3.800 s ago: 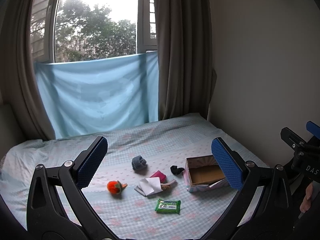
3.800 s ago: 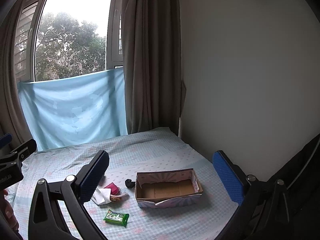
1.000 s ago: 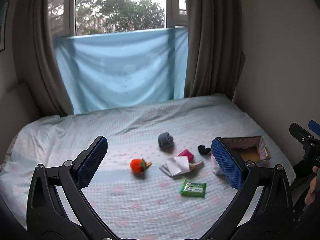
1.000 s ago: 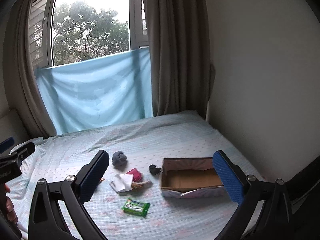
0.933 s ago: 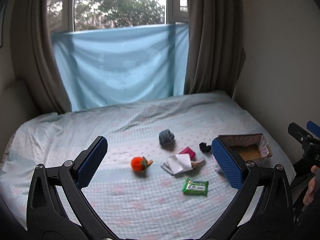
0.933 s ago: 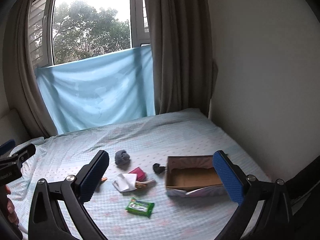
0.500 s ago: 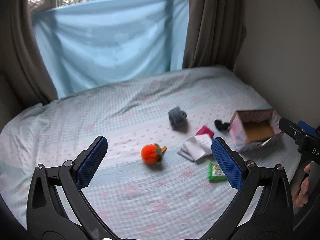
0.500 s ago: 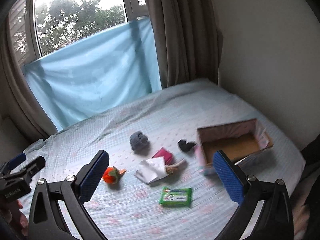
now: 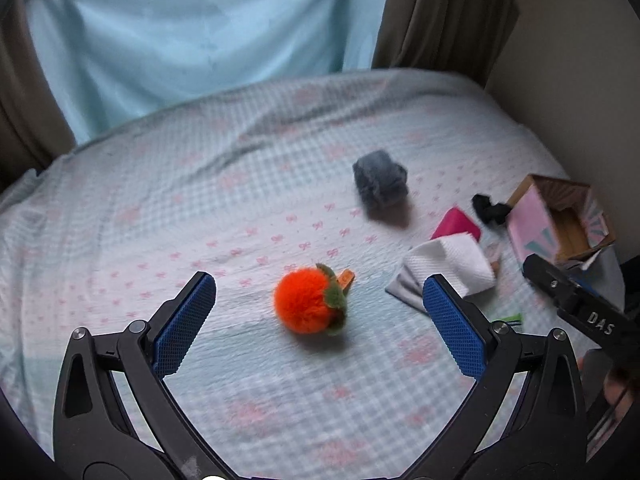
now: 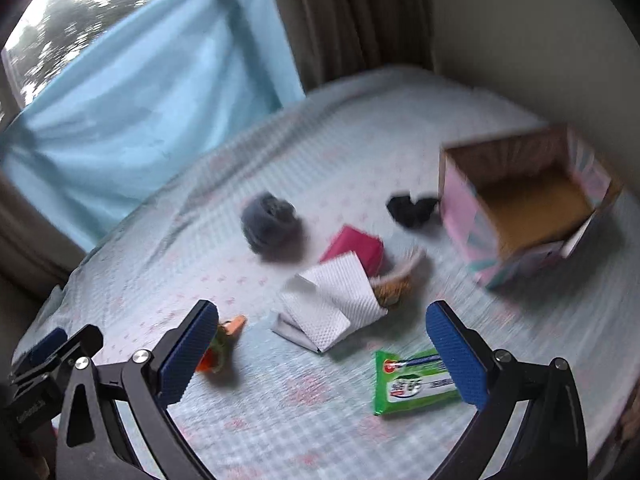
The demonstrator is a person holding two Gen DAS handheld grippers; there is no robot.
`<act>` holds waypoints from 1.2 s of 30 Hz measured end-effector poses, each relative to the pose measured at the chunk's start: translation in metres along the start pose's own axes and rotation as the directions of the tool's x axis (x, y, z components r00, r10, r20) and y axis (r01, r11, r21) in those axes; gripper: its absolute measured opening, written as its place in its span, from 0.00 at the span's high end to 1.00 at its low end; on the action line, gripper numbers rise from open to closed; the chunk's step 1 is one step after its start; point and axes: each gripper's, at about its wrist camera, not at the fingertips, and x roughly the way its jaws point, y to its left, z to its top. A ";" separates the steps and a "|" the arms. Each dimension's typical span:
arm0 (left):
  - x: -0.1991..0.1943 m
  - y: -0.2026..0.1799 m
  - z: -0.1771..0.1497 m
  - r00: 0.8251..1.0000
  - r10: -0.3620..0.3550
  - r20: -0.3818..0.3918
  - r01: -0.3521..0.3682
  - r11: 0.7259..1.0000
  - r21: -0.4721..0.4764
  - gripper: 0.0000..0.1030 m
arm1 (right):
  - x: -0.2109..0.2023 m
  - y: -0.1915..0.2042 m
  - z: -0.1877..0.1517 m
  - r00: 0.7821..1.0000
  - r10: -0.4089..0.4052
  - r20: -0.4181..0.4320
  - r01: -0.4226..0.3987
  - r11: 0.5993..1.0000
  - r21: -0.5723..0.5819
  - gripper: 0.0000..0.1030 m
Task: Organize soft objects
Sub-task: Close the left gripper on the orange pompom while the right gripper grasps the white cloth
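— Bedsheet [image 9: 240, 208] first: what sort of ground is it?

— Pale checked cotton with small pink bows, rumpled and yielding; anything pressed on it will sink a little; both tools hang above it with jaws spread and nothing between them.

— What lies nearest the left gripper [image 9: 316, 308]?

— An orange pompom fruit [image 9: 308, 306], right between its blue pads and just ahead; round, fluffy, with green felt leaves and a small orange tab; I judge it very light and springy, so a squeeze across the middle of the ball should hold it, while the leaves or tab would likely slip or tear.

— And under the right gripper [image 10: 324, 336]?

— A green tissue pack [image 10: 416, 382] by its right-hand finger, glossy film, probably slick; ahead, between the fingers, a folded white embossed cloth [image 10: 332, 300], limp, best pinched at a thick fold; beyond that a flat pink pouch [image 10: 356, 248] and something tan and woven I cannot make out.

— Further out?

— A grey knitted bundle [image 9: 380, 184], rolled and squashy; a small black scrap of fabric [image 10: 412, 206]; and, far right of both tools, an open cardboard box [image 10: 524, 204], stiff, pink-patterned outside, bare inside, where I suppose all this goes.
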 end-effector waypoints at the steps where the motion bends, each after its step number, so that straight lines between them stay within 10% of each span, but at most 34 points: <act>1: 0.010 -0.001 -0.002 1.000 -0.001 -0.011 0.001 1.000 0.004 0.01 | 0.009 -0.002 -0.003 1.000 -0.006 -0.013 0.006 1.000 0.017 0.00; 9: 0.087 -0.010 -0.017 0.995 -0.011 -0.096 0.013 1.000 0.028 0.02 | 0.090 -0.021 -0.021 0.994 -0.029 -0.103 0.041 0.993 0.110 0.01; 16: 0.131 -0.013 -0.026 0.985 -0.026 -0.168 0.030 0.999 0.017 0.11 | 0.128 -0.022 -0.020 0.989 0.009 -0.149 0.012 0.990 0.143 0.21; 22: 0.152 -0.017 -0.029 0.977 -0.034 -0.212 0.039 0.999 0.017 0.26 | 0.138 -0.023 -0.018 0.983 -0.004 -0.181 0.037 0.983 0.182 0.38; 26: 0.158 -0.018 -0.028 0.971 -0.026 -0.238 0.034 0.999 0.030 0.51 | 0.142 -0.025 -0.024 0.972 0.025 -0.233 0.023 0.980 0.199 0.69; 36: 0.152 -0.012 -0.029 0.973 -0.054 -0.225 0.061 0.998 0.023 0.82 | 0.136 -0.016 -0.021 0.980 0.036 -0.198 -0.008 0.990 0.139 0.91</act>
